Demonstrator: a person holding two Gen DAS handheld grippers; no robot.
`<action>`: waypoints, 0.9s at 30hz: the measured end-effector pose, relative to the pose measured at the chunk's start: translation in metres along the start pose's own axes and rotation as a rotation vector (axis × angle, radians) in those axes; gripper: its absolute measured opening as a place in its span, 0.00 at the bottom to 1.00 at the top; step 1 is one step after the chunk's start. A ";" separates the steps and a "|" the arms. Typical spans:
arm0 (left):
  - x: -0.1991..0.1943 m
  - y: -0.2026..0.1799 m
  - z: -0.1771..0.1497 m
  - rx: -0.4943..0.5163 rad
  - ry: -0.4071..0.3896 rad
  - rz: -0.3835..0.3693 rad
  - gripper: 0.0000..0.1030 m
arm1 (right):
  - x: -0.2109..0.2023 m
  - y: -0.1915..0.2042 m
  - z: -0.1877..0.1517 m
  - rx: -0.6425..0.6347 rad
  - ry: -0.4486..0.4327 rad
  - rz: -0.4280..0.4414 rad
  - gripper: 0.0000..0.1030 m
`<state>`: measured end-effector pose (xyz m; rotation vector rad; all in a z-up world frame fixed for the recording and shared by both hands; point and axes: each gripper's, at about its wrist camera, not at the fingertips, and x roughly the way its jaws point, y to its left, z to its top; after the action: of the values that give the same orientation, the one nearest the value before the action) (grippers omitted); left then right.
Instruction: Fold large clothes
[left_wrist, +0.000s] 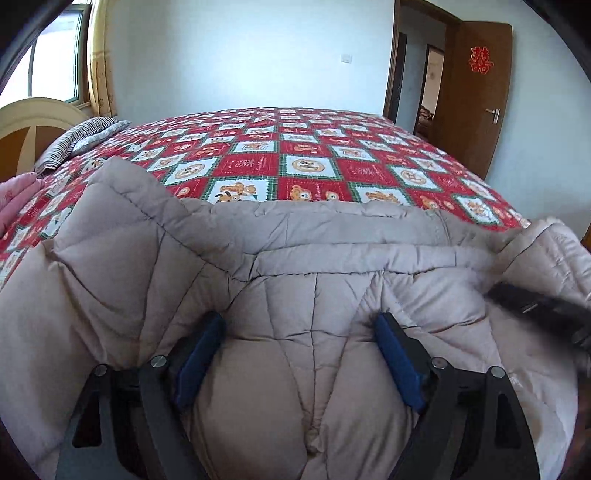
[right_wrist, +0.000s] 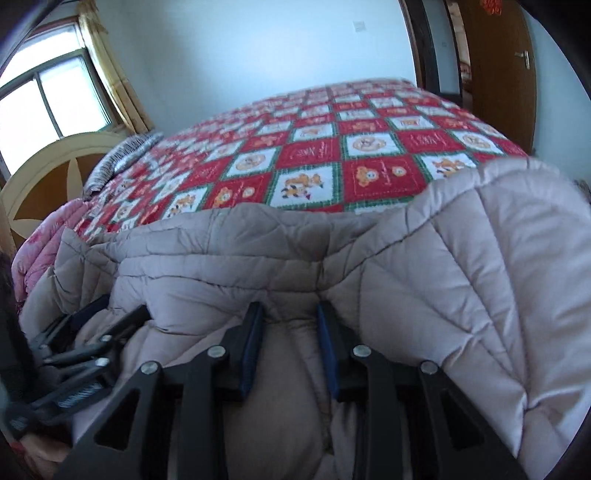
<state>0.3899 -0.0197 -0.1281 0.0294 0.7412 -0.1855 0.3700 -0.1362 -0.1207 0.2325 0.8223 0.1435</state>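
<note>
Beige quilted coat (left_wrist: 295, 266) heaped on the near edge of the bed, directly under and ahead of both grippers, diamond-stitched, puffy, its far hem lying straight across the red checked bedspread (left_wrist: 303, 166). Left gripper (left_wrist: 299, 328) spread wide over the padding, pads clear of it. Right gripper (right_wrist: 290, 314) narrowed onto a pinched ridge of the fabric. Beyond the coat, broad flat bedspread. Far right, open brown door (left_wrist: 480, 92) bearing a red paper character.
</note>
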 end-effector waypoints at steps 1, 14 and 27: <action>0.000 -0.001 0.000 0.002 0.001 0.003 0.82 | -0.015 -0.004 0.003 0.017 -0.046 -0.001 0.26; 0.001 -0.006 0.000 0.026 -0.004 0.023 0.83 | -0.020 -0.093 -0.024 0.074 -0.119 -0.200 0.10; -0.031 -0.008 -0.001 0.095 0.032 0.099 0.83 | -0.072 -0.038 -0.017 -0.017 -0.155 -0.361 0.10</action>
<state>0.3658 -0.0228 -0.1075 0.1591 0.7610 -0.1259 0.3099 -0.1854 -0.0908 0.0745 0.6966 -0.2043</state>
